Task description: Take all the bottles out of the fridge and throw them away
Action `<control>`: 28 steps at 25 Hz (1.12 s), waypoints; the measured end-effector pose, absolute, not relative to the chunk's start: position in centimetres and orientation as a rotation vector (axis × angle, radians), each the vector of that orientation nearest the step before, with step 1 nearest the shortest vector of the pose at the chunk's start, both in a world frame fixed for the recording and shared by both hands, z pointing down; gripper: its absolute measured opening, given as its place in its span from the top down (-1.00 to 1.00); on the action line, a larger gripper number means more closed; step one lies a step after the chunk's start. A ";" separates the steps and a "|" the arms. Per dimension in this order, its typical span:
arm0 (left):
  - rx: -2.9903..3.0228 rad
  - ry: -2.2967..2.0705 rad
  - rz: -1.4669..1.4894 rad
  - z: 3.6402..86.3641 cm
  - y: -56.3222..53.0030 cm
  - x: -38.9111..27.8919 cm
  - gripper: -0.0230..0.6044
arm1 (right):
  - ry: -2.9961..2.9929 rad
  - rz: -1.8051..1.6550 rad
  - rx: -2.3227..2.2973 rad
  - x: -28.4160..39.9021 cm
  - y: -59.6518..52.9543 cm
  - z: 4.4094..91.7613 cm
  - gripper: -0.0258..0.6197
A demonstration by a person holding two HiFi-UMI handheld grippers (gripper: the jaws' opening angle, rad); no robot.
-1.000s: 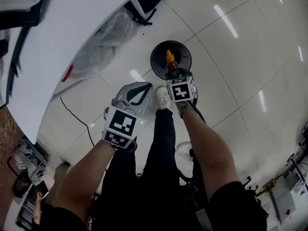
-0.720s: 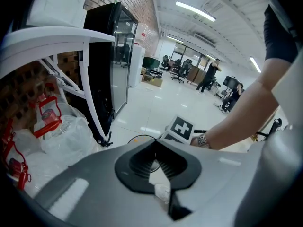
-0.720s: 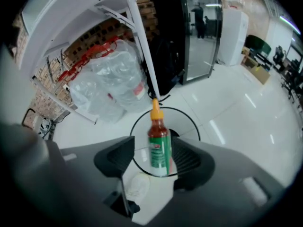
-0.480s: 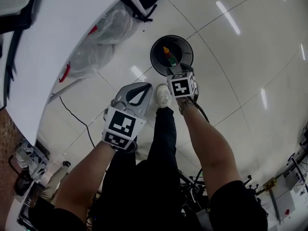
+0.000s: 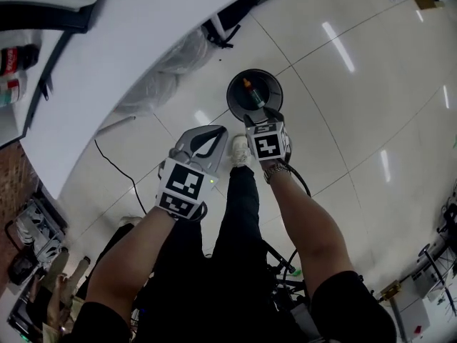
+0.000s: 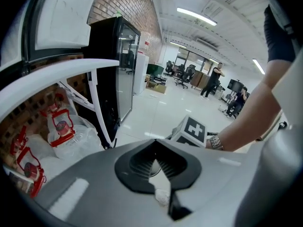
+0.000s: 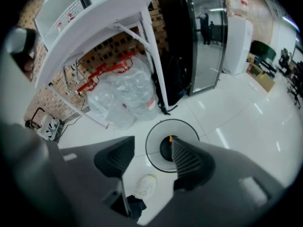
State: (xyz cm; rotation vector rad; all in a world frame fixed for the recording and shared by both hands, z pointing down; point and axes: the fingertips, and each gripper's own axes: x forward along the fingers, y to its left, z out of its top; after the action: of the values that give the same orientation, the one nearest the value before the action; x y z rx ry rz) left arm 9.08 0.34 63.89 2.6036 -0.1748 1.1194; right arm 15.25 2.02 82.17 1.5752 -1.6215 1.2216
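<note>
Head view: the orange-capped bottle, clamped in the right gripper a second ago, is now seen lying inside the round bin. That gripper's jaws are held apart and empty above the rim, with the left gripper beside it. Left gripper view: the jaws are pressed together on nothing, and the red labels on the plastic bags are too blurred to be read. Right gripper view: the jaws are spread wide, and the bin's rim and the bottle's orange cap are seen between them on the floor below.

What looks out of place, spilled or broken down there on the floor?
Nothing stands out. The orange-capped bottle lies inside the round bin, with no spill around it. Some clear plastic bags are heaped under the white table and a black cable trails across the tiles: untidy, but not damaged.
</note>
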 end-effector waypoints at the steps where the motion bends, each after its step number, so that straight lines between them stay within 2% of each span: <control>1: 2.607 -0.192 1.108 63.0 0.3 8.9 0.92 | -1.640 1.208 1.572 14.9 1.9 81.0 0.15; 15: 2.712 -0.570 0.855 48.9 -3.4 5.3 0.91 | -2.033 0.868 1.528 10.0 -2.8 58.8 0.18; 28: 2.706 -1.028 0.600 37.9 -6.4 -3.0 0.91 | -2.402 0.510 1.384 2.3 -6.5 40.7 0.22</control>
State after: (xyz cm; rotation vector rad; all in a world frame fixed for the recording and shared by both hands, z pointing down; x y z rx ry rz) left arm -2.98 -6.38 37.92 2.7063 -1.0278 0.5995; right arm 2.30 -6.48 40.65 1.3843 -2.4023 0.5104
